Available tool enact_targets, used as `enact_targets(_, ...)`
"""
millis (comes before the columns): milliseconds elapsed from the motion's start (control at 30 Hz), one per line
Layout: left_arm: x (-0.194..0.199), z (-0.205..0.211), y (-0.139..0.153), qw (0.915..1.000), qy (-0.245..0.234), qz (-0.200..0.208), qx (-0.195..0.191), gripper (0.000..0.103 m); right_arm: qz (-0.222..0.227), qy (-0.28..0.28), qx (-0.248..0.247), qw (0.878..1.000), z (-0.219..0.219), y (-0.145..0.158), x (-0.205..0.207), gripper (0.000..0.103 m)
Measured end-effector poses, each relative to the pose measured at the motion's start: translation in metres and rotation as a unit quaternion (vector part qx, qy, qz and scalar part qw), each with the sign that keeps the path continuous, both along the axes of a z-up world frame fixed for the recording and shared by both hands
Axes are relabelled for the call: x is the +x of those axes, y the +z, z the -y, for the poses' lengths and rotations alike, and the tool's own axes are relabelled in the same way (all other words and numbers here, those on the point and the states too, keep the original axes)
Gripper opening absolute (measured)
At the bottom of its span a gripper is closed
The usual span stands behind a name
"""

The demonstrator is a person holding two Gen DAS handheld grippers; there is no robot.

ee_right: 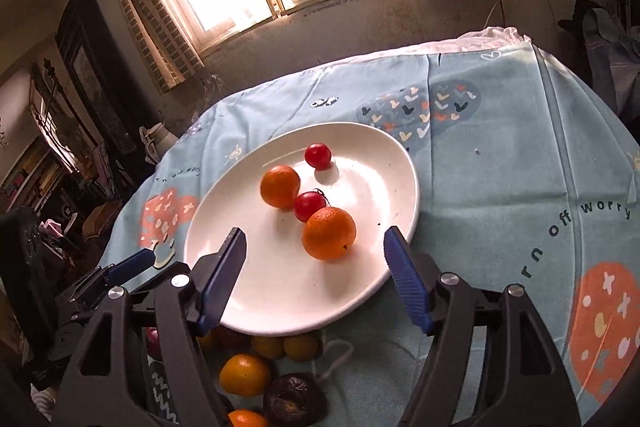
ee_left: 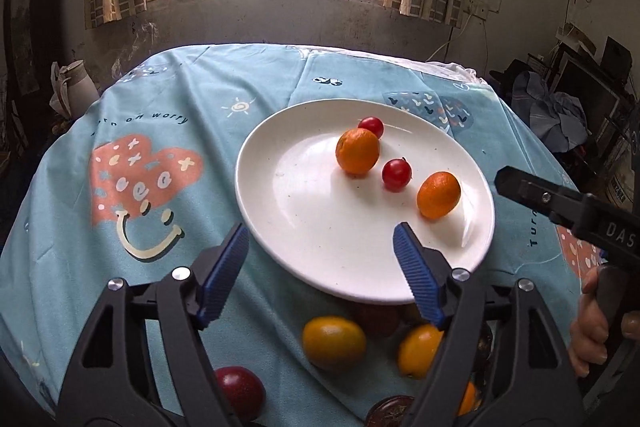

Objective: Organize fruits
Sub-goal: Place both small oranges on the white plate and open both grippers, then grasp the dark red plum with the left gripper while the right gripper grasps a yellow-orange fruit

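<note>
On the plate (ee_left: 280, 163): two oranges and two cherry tomatoes, clustered in its far half. Far orange (ee_left: 357, 151) touches the far tomato (ee_left: 371, 126) behind it in the left view; near tomato (ee_left: 396, 174) sits between far orange and near orange (ee_left: 438, 195). Right view shows near tomato touching the near orange.

Plate sits on a blue printed cloth (ee_left: 180, 99) over the table.

Left gripper (ee_left: 320, 245): fingers wide apart, holding nothing, hovering at the plate's near edge. One blue pad (ee_left: 224, 275) is over the cloth off the plate's near-left rim, the other over the plate's near part.

Right gripper (ee_right: 314, 249): fingers wide, nothing held, straddling the plate's near side with the near orange just beyond the gap.

Loose fruit lies on the cloth just past the plate's near rim: a yellow-orange fruit (ee_left: 334, 343), another one (ee_left: 418, 351) partly behind the left gripper, a dark red fruit (ee_left: 240, 387), a dark wrinkled fruit (ee_right: 294, 401).
</note>
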State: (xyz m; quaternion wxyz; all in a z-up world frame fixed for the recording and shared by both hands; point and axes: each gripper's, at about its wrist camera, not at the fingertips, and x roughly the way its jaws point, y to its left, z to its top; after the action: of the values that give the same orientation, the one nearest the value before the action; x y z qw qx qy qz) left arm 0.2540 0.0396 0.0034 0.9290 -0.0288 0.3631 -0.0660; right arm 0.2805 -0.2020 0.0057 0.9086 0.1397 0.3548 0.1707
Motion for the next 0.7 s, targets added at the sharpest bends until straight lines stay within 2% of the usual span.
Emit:
enact_targets(133,-0.017,-0.02,0.006,0.9996,0.025,0.014,0.003,0.077,0.029,0.016,0.012,0.999,0.003,0.025,-0.034,0.072)
enact_targets(233,-0.035,-0.042,0.003,0.9988,0.046,0.008,-0.012,0.077,0.061,0.009,0.004,0.998,0.012,0.027,-0.073,0.082)
enact_targets(267,-0.042,-0.049,-0.001,0.9984,0.053,0.005,-0.017,0.077,0.073,0.004,-0.001,0.997,0.017,0.025,-0.086,0.089)
enact_targets(333,-0.054,-0.062,-0.01,0.9976,0.066,-0.008,-0.018,0.077,0.087,-0.014,-0.013,0.996,0.025,0.02,-0.105,0.092)
enact_targets(400,-0.064,-0.07,-0.018,0.9968,0.076,-0.019,-0.017,0.077,0.077,-0.022,-0.011,0.997,0.034,0.013,-0.114,0.092)
enact_targets(500,-0.076,-0.072,-0.026,0.9967,0.075,-0.029,-0.008,0.077,0.054,-0.031,0.031,0.998,0.051,0.005,-0.116,0.092)
enact_targets(600,-0.088,-0.059,-0.034,0.9976,0.055,-0.036,0.019,0.077,0.036,-0.041,0.055,0.997,0.061,0.0,-0.116,0.092)
enact_targets(700,-0.093,-0.047,-0.042,0.997,0.042,-0.042,0.051,0.077,0.029,-0.042,0.055,0.997,0.059,-0.003,-0.115,0.092)
